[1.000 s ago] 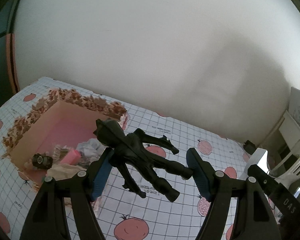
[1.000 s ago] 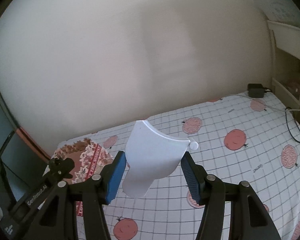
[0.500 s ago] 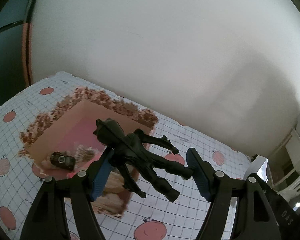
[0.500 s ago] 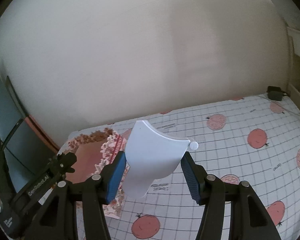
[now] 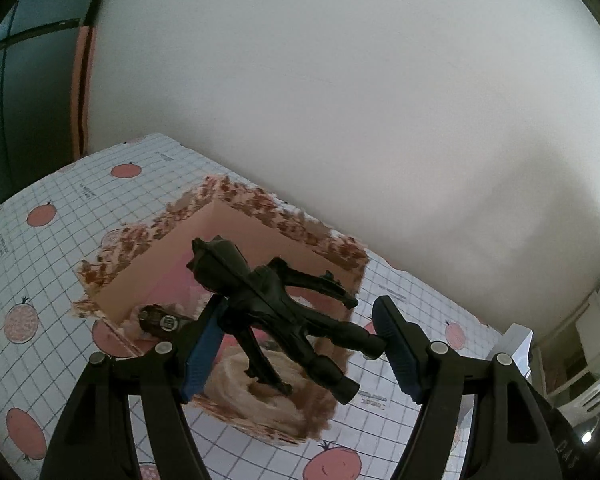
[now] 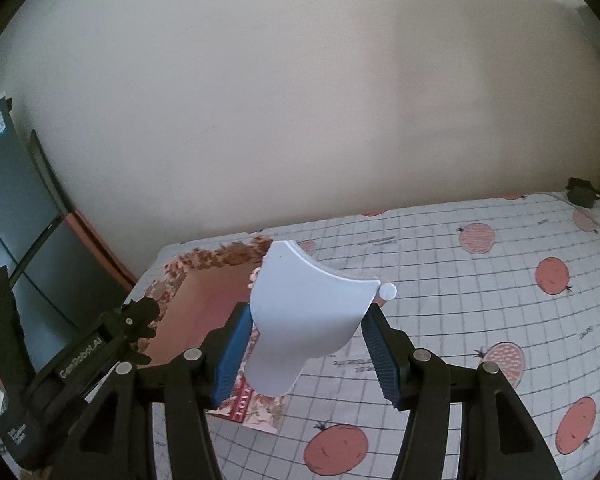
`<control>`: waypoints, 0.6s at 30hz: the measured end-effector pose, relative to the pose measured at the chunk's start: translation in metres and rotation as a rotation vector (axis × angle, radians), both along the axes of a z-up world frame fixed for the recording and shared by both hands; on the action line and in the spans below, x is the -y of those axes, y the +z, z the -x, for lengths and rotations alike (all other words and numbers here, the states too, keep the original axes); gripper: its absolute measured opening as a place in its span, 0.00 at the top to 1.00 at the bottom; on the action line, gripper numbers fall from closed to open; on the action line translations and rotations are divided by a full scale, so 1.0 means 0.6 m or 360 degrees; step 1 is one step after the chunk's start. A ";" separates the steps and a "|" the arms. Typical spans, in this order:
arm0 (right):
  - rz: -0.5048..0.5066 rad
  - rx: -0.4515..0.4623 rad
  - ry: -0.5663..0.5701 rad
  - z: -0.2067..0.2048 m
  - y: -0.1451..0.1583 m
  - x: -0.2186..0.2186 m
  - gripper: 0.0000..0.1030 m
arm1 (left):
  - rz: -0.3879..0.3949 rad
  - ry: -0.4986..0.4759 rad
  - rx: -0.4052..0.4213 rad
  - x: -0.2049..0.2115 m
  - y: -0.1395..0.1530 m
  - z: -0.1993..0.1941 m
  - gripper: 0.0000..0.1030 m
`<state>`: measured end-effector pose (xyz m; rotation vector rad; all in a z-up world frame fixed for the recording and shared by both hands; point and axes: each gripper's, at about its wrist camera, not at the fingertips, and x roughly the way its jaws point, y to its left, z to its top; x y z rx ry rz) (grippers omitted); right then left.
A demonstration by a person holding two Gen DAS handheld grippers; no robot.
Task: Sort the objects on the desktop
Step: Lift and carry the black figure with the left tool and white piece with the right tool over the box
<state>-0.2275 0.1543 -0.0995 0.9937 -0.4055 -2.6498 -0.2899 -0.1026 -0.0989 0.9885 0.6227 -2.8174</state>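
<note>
A black toy figure (image 5: 276, 304) hangs in the air across my left gripper (image 5: 298, 320), whose blue pads are shut on its body and one foot. It sits right over an open cardboard box with a floral rim (image 5: 260, 200). A small black round item (image 5: 164, 320) lies inside the box. In the right wrist view my right gripper (image 6: 306, 320) is shut on a pale curved plastic piece (image 6: 308, 312), held above the near right corner of the same box (image 6: 204, 288).
The box stands on a grid-patterned tablecloth with red fruit prints (image 6: 500, 280), close to the wall. A black power adapter (image 6: 580, 192) and its cable lie at the far right. A dark panel (image 6: 20, 200) stands left of the table. White furniture (image 5: 516, 344) is at the right.
Both grippers have travelled left toward the box, which now sits under the toy figure in the left wrist view and larger in the right wrist view. Both grips are unchanged.
</note>
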 end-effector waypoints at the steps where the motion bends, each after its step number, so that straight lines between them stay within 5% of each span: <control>1: -0.0005 -0.0001 0.0014 0.001 0.000 0.009 0.42 | -0.0003 0.0006 0.0000 0.003 0.000 -0.001 0.27; 18: -0.0058 -0.0010 0.0185 0.003 -0.019 0.097 0.42 | -0.0100 0.0146 -0.0005 0.088 -0.010 -0.019 0.27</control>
